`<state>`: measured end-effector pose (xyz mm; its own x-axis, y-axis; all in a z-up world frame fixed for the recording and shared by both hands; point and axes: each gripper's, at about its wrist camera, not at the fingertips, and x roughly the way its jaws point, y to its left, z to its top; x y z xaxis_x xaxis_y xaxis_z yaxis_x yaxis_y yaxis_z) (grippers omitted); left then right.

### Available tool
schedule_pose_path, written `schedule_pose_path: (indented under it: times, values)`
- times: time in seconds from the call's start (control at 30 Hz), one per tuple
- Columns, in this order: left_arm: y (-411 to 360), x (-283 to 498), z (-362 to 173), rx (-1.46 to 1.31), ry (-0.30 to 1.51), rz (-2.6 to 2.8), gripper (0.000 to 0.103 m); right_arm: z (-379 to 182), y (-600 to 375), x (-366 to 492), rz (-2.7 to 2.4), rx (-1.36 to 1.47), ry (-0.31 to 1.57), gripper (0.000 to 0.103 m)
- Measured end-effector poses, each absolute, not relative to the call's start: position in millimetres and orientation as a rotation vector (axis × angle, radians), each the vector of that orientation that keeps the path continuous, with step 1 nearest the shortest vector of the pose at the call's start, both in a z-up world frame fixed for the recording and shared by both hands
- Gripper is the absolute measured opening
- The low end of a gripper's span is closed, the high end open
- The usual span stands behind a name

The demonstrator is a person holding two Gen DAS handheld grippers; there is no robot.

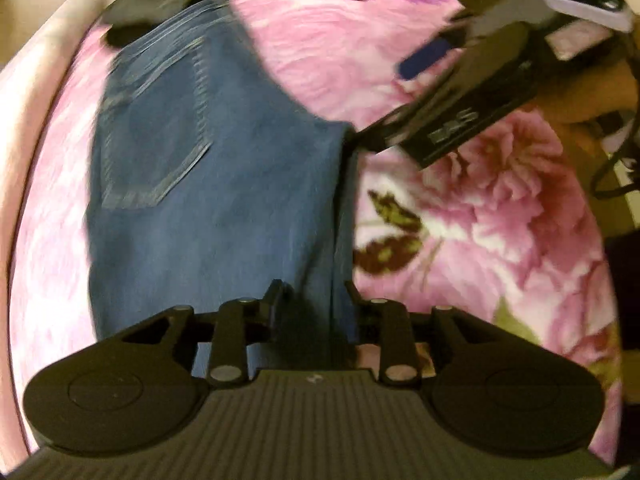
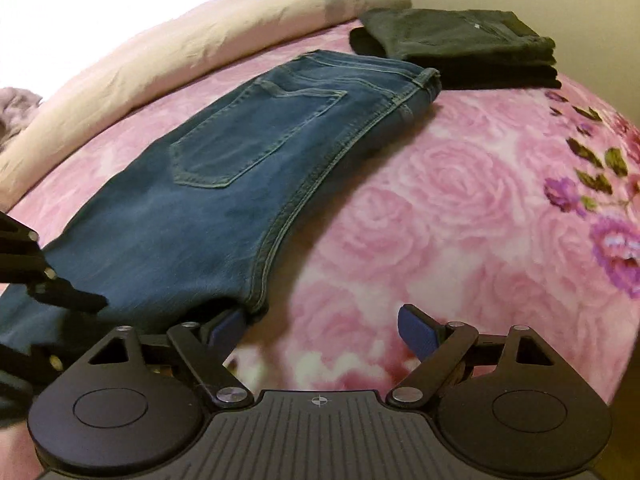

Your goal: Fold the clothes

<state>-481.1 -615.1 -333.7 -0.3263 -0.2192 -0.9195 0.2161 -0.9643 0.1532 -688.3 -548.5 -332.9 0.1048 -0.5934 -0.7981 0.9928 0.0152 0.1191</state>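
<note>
- The blue jeans [image 2: 224, 184] lie flat on the pink flowery blanket [image 2: 460, 200], back pocket up.
- The right gripper [image 2: 320, 328] has its jaws wide apart — one blue pad just beside the jeans' seam, nothing held.
- The left gripper [image 1: 312, 292] hangs over the jeans, jaws a little apart with denim between them; the blur hides whether they pinch it.
- A dark folded pile [image 2: 460, 48] sits at the jeans' far end.

jeans [image 2: 224, 184]: blue denim, matt, pale topstitching
blanket [image 2: 460, 208]: fleecy pink cloth w/ rose print, soft nap
dark stack [image 2: 460, 48], far: black cloth, matt
grippers: matt black plastic, ribbed base, shiny metal rivets; right gripper [image 2: 324, 326] pads blue
duvet [image 2: 180, 52], far left: smooth pale cloth
</note>
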Motion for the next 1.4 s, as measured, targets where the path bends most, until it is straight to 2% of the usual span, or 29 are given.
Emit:
schedule_pose_path:
  times: [0.27, 0.47, 0.63, 0.87, 0.97, 1.17, 1.27, 1.3, 1.4]
  values:
    - [-597, -361, -302, 1.537, 0.329, -1.932, 0.027, -290, -539, -635, -1.096, 0.681, 0.724, 0.086]
    - [-551, -247, -284, 1.463, 0.422, -1.637, 0.032, -285, -532, -554, -0.792, 0.546, 0.778, 0.086]
    - [-513, -153, -296, 1.449, 0.44, -1.519, 0.034, -285, -495, -459, -0.581, 0.383, 0.804, 0.086]
    - [-494, -58, -337, 1.399, 0.486, -1.557, 0.034, -319, -422, -320, -0.451, 0.247, 0.847, 0.086]
    - [-499, -25, -341, 1.296, 0.508, -1.587, 0.034, -341, -404, -269, -0.404, 0.208, 0.897, 0.086]
    - [-545, 26, -343, 1.126, 0.585, -1.632, 0.033, -361, -403, -221, -0.407, 0.161, 0.946, 0.086]
    - [-574, 37, -359, 1.147, 0.689, -1.692, 0.029, -365, -422, -218, -0.479, 0.161, 0.946, 0.086]
    - [-579, 38, -364, 1.157, 0.714, -1.716, 0.019, -364, -430, -218, -0.513, 0.16, 0.947, 0.086]
    - [-588, 41, -368, 1.173, 0.674, -1.75, 0.013, -369, -460, -224, -0.613, 0.181, 0.961, 0.086]
